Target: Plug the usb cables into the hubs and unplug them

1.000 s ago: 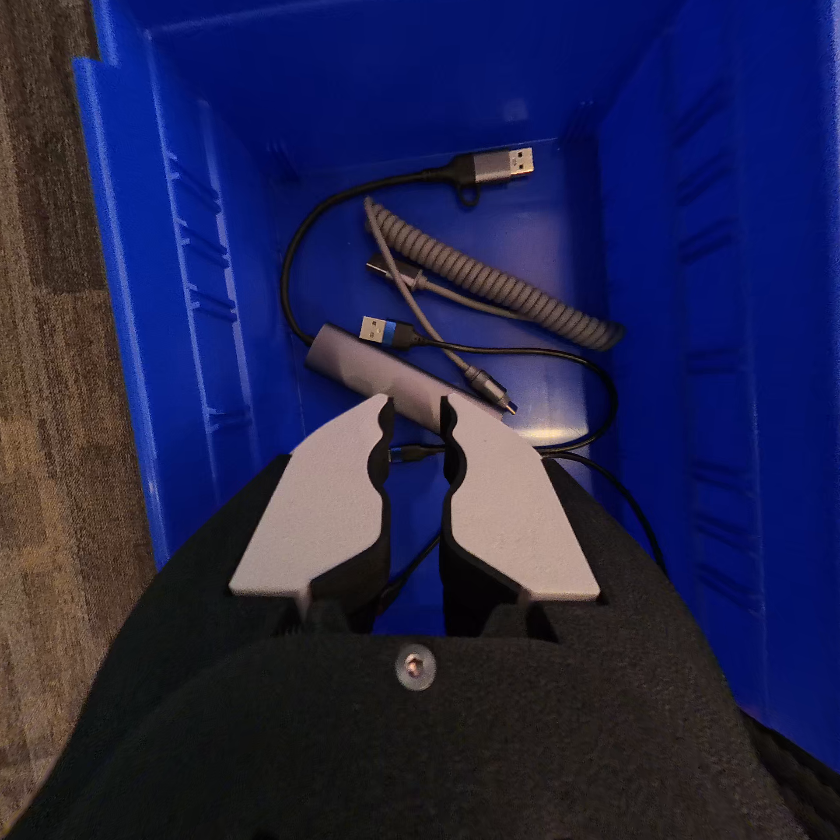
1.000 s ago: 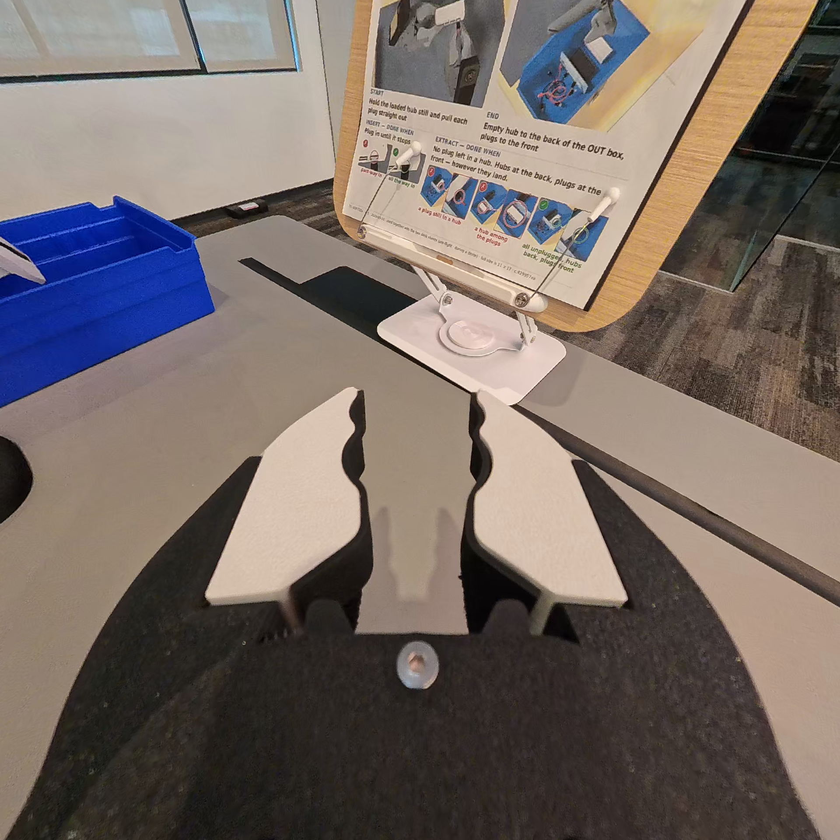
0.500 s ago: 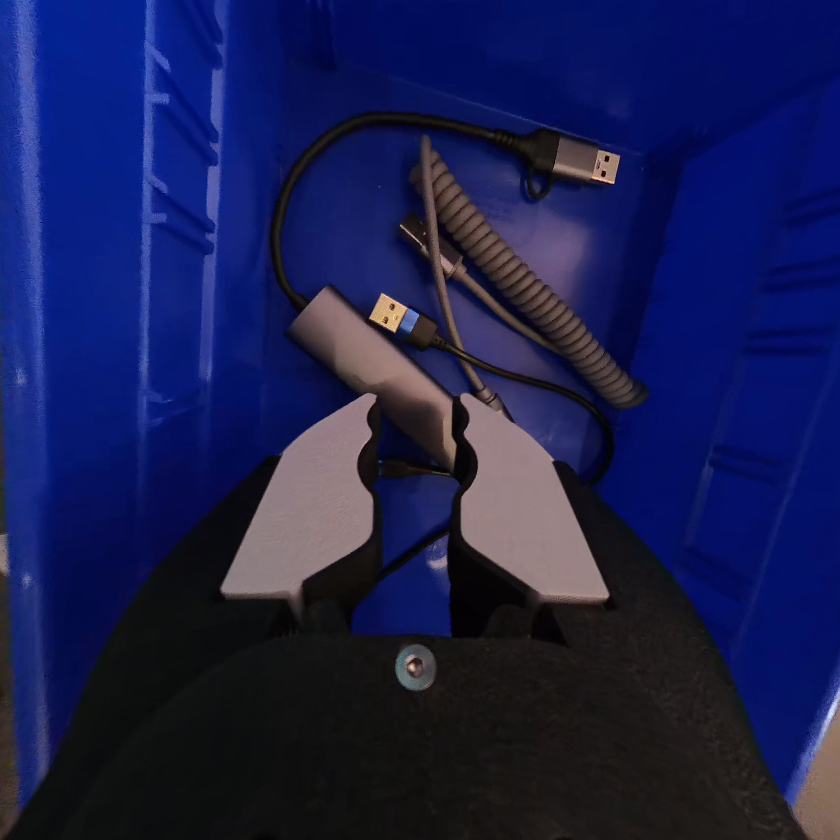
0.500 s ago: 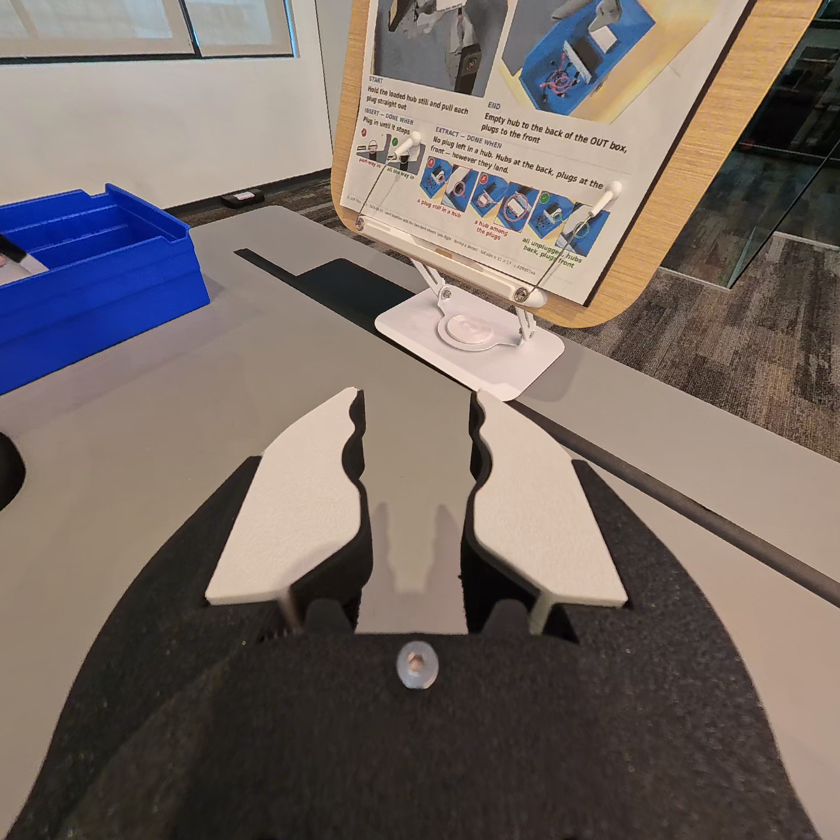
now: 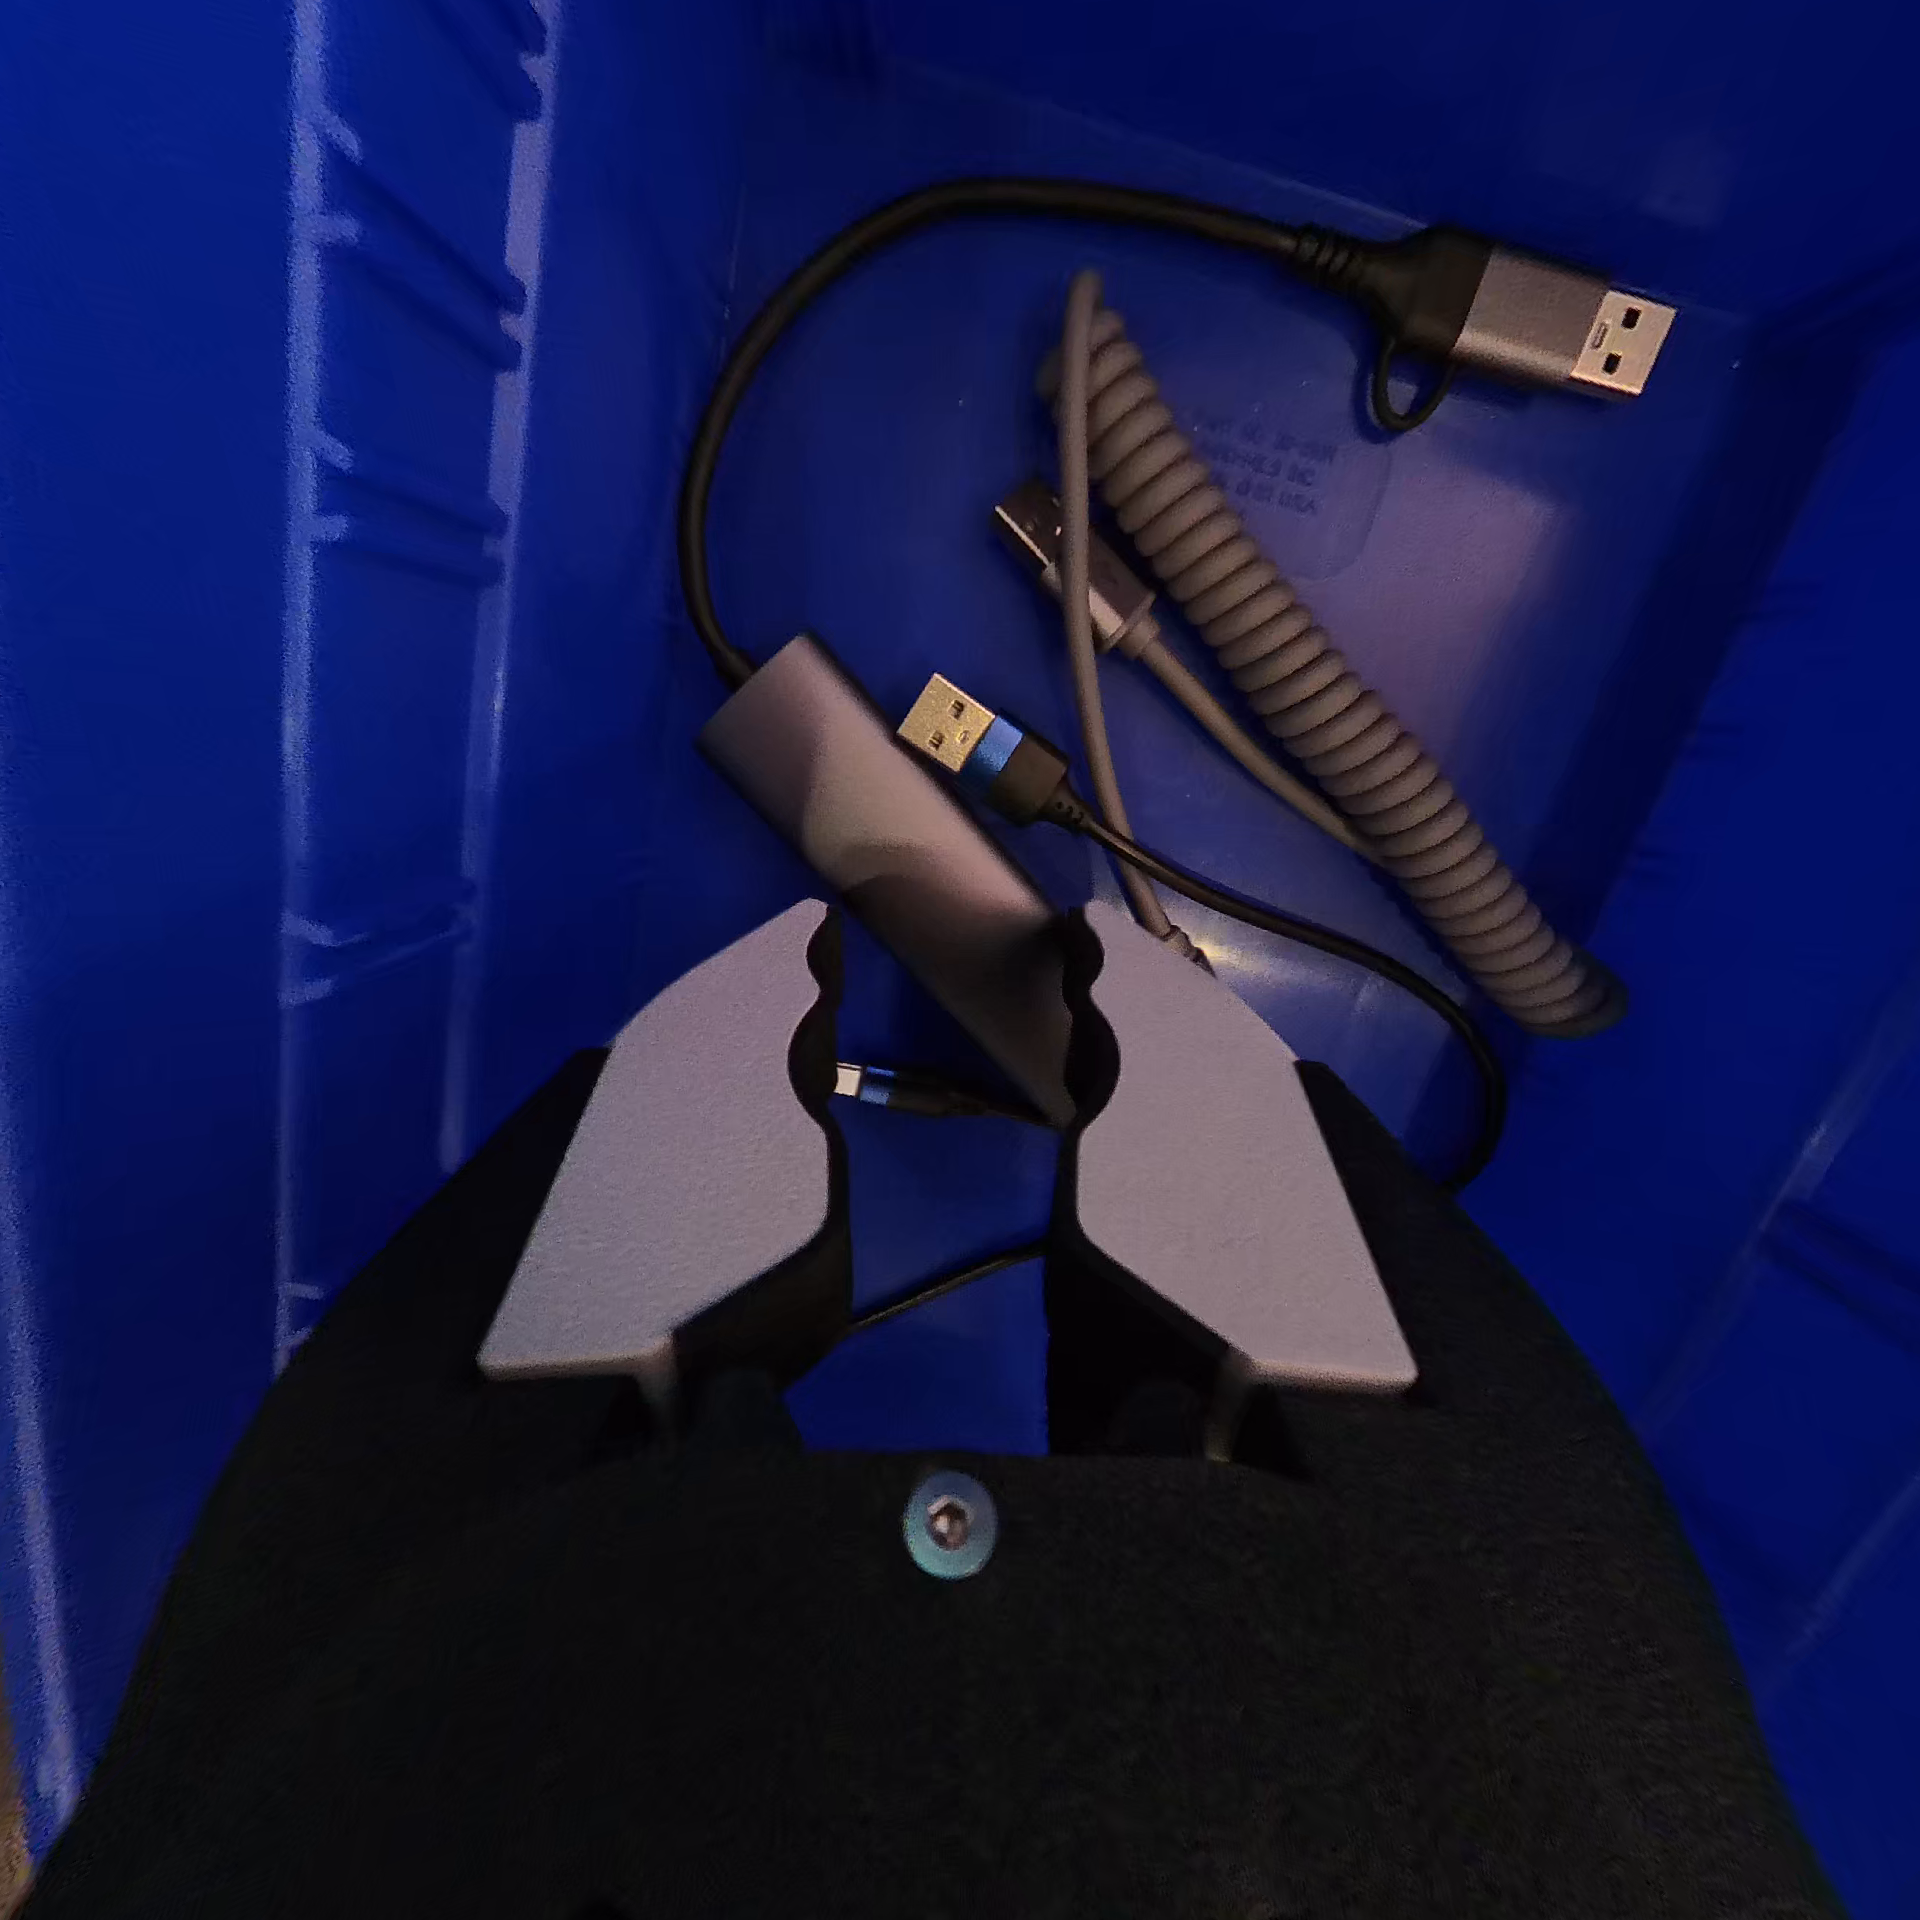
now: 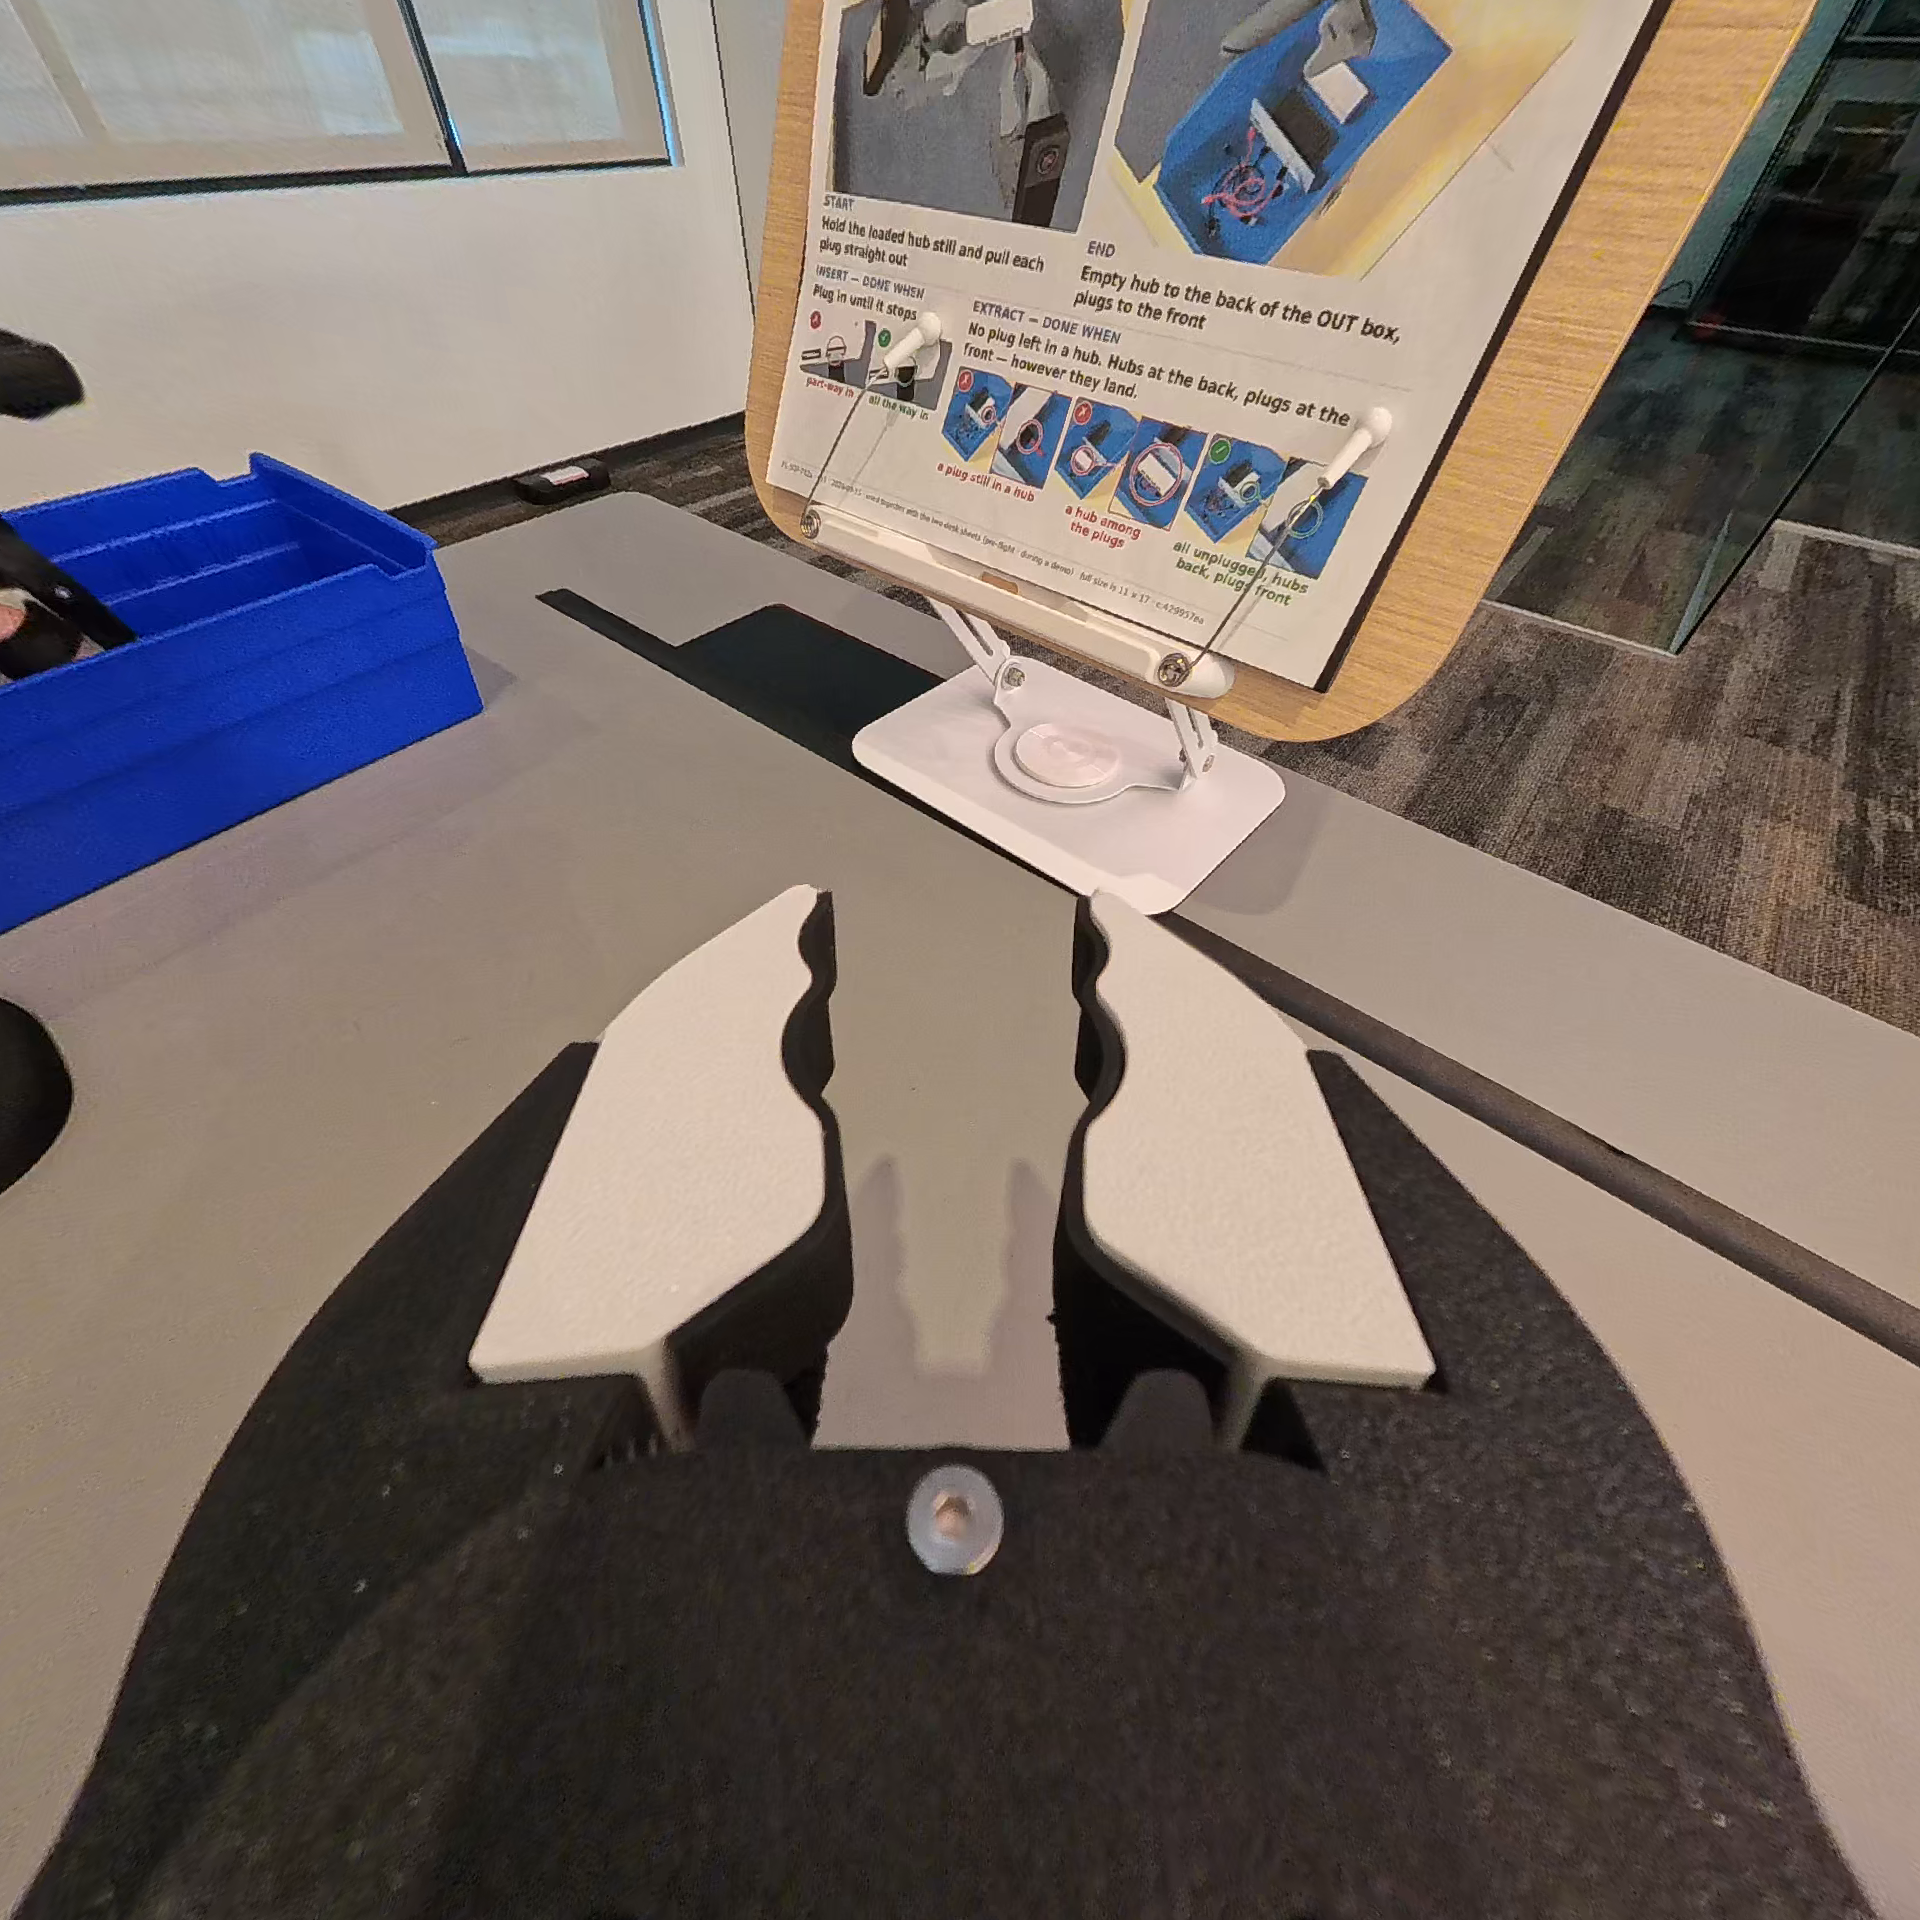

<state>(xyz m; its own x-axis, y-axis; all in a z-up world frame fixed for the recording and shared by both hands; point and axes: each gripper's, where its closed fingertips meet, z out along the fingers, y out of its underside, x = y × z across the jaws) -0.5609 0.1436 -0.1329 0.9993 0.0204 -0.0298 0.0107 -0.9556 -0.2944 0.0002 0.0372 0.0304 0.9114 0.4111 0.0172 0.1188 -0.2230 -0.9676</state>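
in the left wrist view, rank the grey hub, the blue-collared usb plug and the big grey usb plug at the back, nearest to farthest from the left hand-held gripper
1. Grey hub: its near end lies between the left hand-held gripper fingertips.
2. Blue-collared usb plug: just beyond, against the hub's right side.
3. Big grey usb plug: farthest, at the blue bin back right.

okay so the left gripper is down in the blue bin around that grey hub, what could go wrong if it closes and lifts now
1. The left gripper is open around only the near end of the grey hub, which lies slanted; it might pivot or slip when lifted.
2. The blue-collared plug rests against the hub and could get dragged.
3. A small connector and thin black cable sit between the fingers and may get pinched.
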